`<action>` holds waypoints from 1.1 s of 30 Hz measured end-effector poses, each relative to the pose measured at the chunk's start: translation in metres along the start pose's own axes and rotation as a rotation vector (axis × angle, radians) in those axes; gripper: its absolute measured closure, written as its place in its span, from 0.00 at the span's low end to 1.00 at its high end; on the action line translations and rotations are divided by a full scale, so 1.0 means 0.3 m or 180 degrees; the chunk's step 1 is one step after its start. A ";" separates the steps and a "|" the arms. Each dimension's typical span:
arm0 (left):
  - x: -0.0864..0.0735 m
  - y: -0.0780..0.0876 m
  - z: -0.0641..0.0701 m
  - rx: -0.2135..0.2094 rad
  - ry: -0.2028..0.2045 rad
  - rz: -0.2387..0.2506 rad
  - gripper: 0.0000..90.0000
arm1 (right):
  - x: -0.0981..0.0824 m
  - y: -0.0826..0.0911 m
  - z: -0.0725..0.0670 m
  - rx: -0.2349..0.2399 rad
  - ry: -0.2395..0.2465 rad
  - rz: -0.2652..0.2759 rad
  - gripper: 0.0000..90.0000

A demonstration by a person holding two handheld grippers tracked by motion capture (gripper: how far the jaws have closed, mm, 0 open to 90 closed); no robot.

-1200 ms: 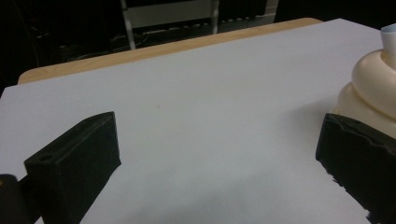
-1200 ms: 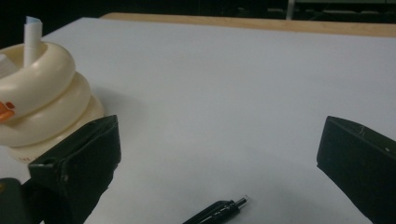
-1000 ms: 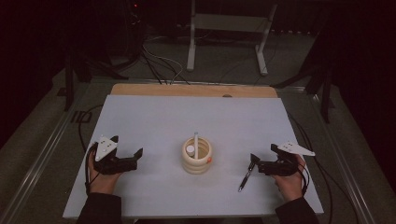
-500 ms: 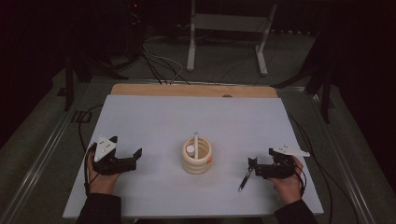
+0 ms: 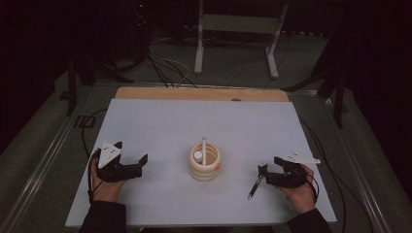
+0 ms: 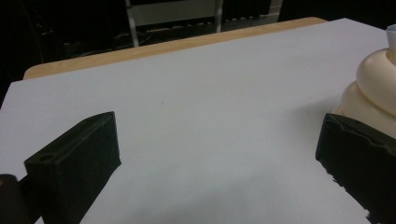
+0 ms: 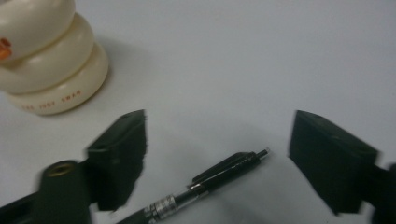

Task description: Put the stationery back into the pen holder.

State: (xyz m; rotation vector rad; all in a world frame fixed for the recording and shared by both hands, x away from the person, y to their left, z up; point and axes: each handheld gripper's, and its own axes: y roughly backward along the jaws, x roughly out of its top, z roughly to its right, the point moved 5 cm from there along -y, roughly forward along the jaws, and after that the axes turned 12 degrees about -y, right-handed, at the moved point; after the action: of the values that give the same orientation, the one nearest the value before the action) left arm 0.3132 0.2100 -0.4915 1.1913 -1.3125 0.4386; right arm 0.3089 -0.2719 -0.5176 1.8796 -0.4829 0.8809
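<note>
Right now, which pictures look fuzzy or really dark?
High view: the room behind the table is nearly black. Right gripper view: the closing right gripper is motion-smeared at its edges over the pen. Left gripper view: the cream holder looks soft.

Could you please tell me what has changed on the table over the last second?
The right hand-held gripper has dipped over the black pen and its jaws have just been closing; the pen lies between them on the table, not yet pinched. The left hand-held gripper stayed open and in place. The cream ringed holder and the white pen in it did not move.
</note>
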 end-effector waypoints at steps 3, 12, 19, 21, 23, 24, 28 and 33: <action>0.000 0.001 -0.001 0.0004 0.0004 0.0001 0.00 | -0.007 0.002 0.000 0.0013 0.0037 -0.0032 0.36; 0.000 -0.001 0.000 -0.0002 0.0006 0.0001 0.00 | -0.021 0.008 0.016 0.0091 0.0112 -0.0142 0.72; -0.002 -0.003 0.000 -0.0002 0.0008 -0.0007 0.00 | -0.006 -0.013 0.037 0.0055 0.0165 -0.0176 0.98; -0.002 -0.004 0.000 -0.0001 0.0003 -0.0010 0.00 | -0.003 -0.017 0.038 0.0043 0.0172 -0.0181 1.00; -0.003 -0.004 0.000 -0.0002 0.0003 -0.0013 0.00 | 0.005 -0.032 0.039 0.0006 0.0235 -0.0222 1.00; -0.003 -0.004 0.001 -0.0001 0.0000 -0.0018 0.00 | 0.008 -0.038 0.039 -0.0010 0.0262 -0.0237 1.00; -0.003 -0.004 -0.001 0.0004 0.0006 -0.0016 0.00 | 0.020 -0.066 0.039 -0.0067 0.0330 -0.0286 1.00; -0.004 -0.004 -0.002 0.0004 0.0017 -0.0015 0.00 | 0.016 -0.099 0.044 -0.0113 0.0393 -0.0407 1.00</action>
State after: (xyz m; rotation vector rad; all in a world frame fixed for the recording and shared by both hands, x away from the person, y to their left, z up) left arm 0.3141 0.2105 -0.4929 1.1934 -1.3047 0.4392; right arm 0.3365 -0.2700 -0.5355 1.7907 -0.2976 0.8909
